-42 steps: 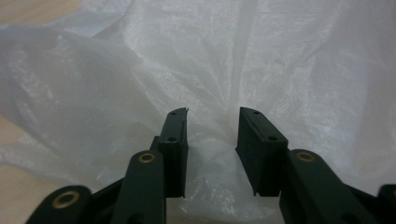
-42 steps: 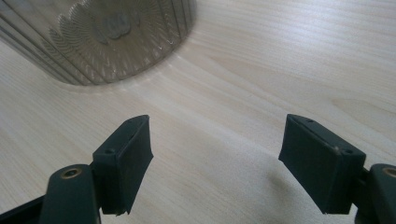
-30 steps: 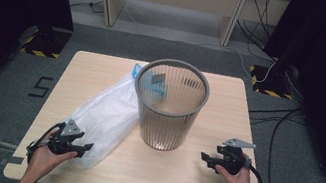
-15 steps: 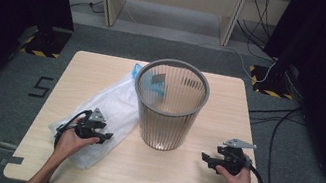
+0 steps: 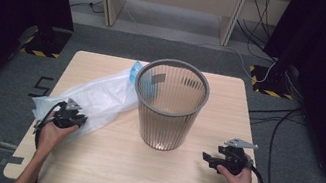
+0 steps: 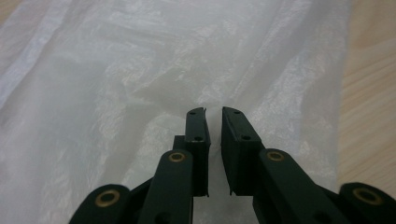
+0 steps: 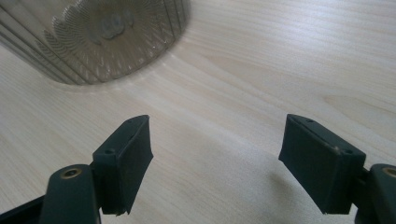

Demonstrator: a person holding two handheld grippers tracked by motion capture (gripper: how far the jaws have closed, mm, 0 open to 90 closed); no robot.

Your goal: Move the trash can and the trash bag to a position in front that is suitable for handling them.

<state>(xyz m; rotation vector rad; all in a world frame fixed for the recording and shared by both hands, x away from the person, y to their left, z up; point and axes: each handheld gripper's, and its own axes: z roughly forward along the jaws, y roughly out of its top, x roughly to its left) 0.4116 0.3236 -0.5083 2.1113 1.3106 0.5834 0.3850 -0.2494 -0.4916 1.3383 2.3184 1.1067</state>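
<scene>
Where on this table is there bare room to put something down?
Bare wood lies along the near edge of the table, between the left gripper and right gripper, and to the right of the bin. The left side is crowded: the plastic bag sprawls from the bin to the left edge.

Left gripper [image 5: 68, 114] jaws just closing, narrow gap left; right gripper [image 5: 220, 158] jaws wide apart, hand low.

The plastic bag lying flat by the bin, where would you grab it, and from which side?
Grab the bag at its near end, coming from the person's side. It lies flat and limp, so only a pinched fold gives a hold, and its far end sits behind the bin. The left gripper is already there, its jaws just closing over the film.
</scene>
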